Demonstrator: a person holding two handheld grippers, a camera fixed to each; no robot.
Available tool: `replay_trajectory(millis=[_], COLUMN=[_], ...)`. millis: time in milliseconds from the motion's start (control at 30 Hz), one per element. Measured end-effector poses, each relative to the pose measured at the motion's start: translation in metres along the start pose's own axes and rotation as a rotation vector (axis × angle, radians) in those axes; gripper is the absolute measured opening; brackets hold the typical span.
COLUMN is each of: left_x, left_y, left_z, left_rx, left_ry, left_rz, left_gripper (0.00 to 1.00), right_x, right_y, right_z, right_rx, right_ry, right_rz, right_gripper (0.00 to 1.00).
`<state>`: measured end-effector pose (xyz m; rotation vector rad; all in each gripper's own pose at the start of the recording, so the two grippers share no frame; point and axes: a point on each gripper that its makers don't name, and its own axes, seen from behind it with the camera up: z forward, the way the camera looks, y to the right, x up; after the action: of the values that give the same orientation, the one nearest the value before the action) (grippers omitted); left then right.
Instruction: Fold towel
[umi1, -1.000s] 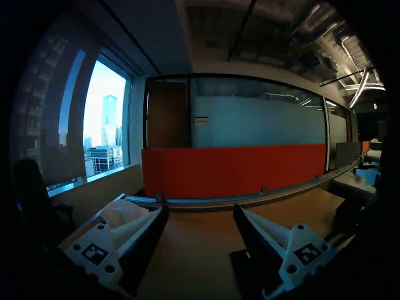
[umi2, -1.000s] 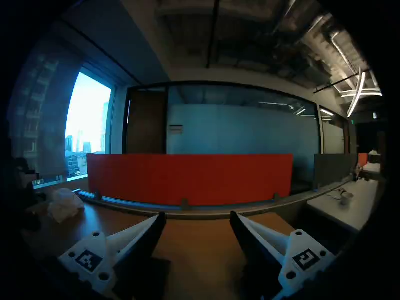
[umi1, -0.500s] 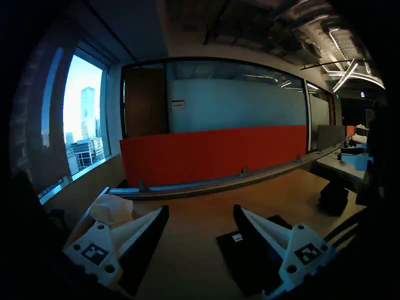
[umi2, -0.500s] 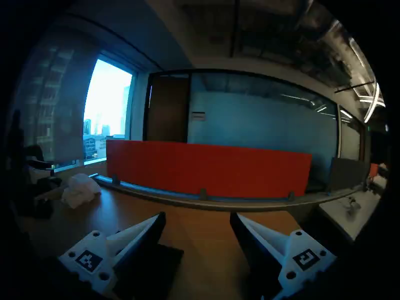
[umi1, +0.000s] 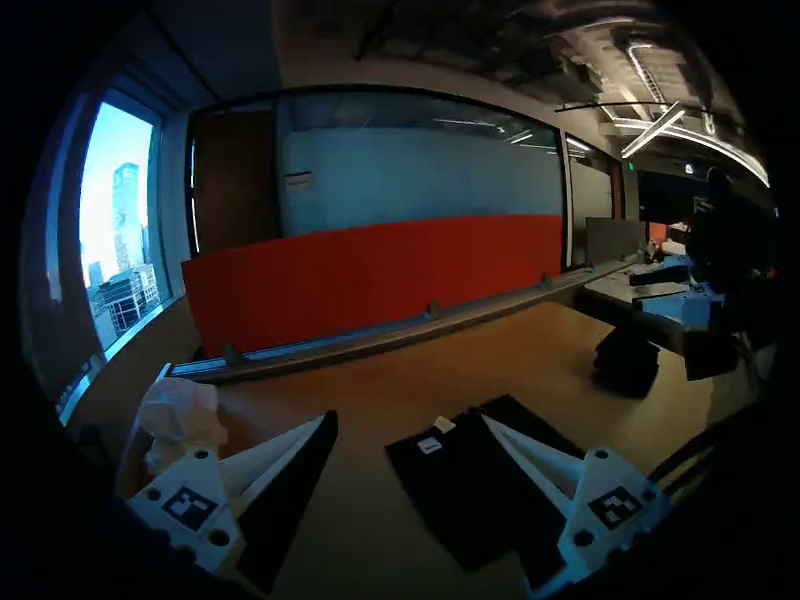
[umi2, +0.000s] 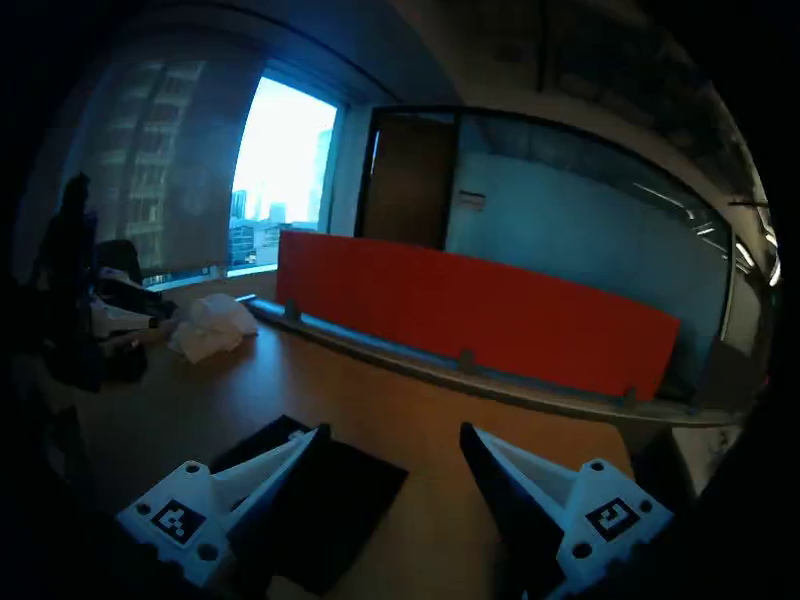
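Two tools gape empty, left tool (umi1: 407, 418) and right tool (umi2: 393, 428), over edges of the black towel (umi1: 455, 490).

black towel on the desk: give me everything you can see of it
The black towel is dark, matte cloth. It lies flat and roughly rectangular on the wooden table, set at an angle in the left gripper view. A small white tag sits near its far edge. I cannot tell whether it is already folded over. Only the table visibly touches it.
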<state>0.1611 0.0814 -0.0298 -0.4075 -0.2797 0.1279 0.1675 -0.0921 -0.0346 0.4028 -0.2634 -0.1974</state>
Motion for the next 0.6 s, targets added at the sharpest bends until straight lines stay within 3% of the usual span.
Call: replay_trajectory(millis=[600], left_x=[-0.049], left_y=[0.038], left_z=[0.018], left_rx=[-0.108], left_ry=[-0.082], left_rz=[0.045], left_gripper=[0.95], right_x=[-0.041], right_y=[-0.02], right_z=[0.011], right_rx=[0.086], right_ry=[-0.083], right_rz=[-0.045], right_gripper=[0.99])
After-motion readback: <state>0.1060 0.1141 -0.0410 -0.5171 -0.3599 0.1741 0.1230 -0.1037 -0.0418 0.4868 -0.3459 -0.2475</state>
